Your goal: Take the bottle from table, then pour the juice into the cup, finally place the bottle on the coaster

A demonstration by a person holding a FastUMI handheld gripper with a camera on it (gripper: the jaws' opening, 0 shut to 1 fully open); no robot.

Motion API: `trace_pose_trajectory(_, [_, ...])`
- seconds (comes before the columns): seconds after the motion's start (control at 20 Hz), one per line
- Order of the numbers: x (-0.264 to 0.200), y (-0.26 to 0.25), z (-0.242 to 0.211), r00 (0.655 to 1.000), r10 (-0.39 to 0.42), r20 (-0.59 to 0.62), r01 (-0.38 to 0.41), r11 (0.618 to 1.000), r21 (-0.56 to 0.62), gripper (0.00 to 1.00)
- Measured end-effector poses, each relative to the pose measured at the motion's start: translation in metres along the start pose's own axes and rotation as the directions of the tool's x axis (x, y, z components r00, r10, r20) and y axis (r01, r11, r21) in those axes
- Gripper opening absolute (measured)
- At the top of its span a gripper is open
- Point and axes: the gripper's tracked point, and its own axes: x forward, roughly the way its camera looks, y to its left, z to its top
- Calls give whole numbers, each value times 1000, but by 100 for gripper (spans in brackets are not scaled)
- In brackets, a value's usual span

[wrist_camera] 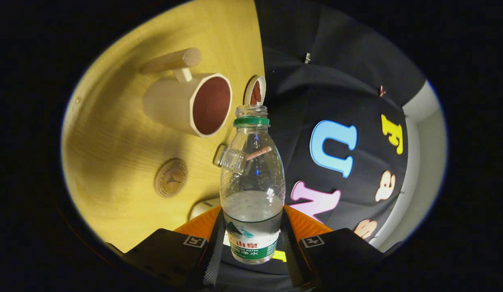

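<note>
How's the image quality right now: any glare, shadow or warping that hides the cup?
Gripper view: fisheye bends the table edge; the cup is sharp, casting a soft shadow; faint glints on the bottle held in the tool; coaster is dimmer but readable.

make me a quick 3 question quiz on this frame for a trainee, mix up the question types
1. True or false: the gripper has both fingers pressed on the bottle.
2. Multiple choice: the bottle's mouth is A) capped, B) open, C) plugged with a cork.
3. Short answer: which flat round thing lies on the table between the cup and the fingers?

Key
1. True; the bottle sits clamped between the two fingers.
2. B; the neck ring is on but there is no cap, and the bottle is partly full of clear liquid.
3. The coaster, with nothing on it yet.
</note>
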Motion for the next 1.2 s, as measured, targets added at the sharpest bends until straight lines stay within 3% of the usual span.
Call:
trace_pose_trajectory(0.2, [-10, 10, 11, 1000, 13, 17, -17, 959, 283, 70])
trace_pose_trajectory(0.35, [-10, 5, 17, 999, 9, 35, -25, 878, 477, 70])
trace_pose_trajectory(0.45, [-9, 3, 21, 998, 19, 54, -47, 804, 593, 70])
trace_pose_trajectory(0.65, [-10, -18, 34, 991, -2, 137, -107, 611, 784, 70])
trace_pose_trajectory(0.8, [-13, -39, 42, 978, -24, 209, -178, 438, 881, 70])
trace_pose_trajectory(0.95, [-18, -65, 44, 955, -83, 285, -258, 242, 935, 70])
trace_pose_trajectory(1.1, [-10, -81, 30, 946, -128, 297, -291, 64, 954, 71])
trace_pose_trajectory(1.2, [-2, -90, 13, 946, -149, 287, -295, -32, 955, 72])
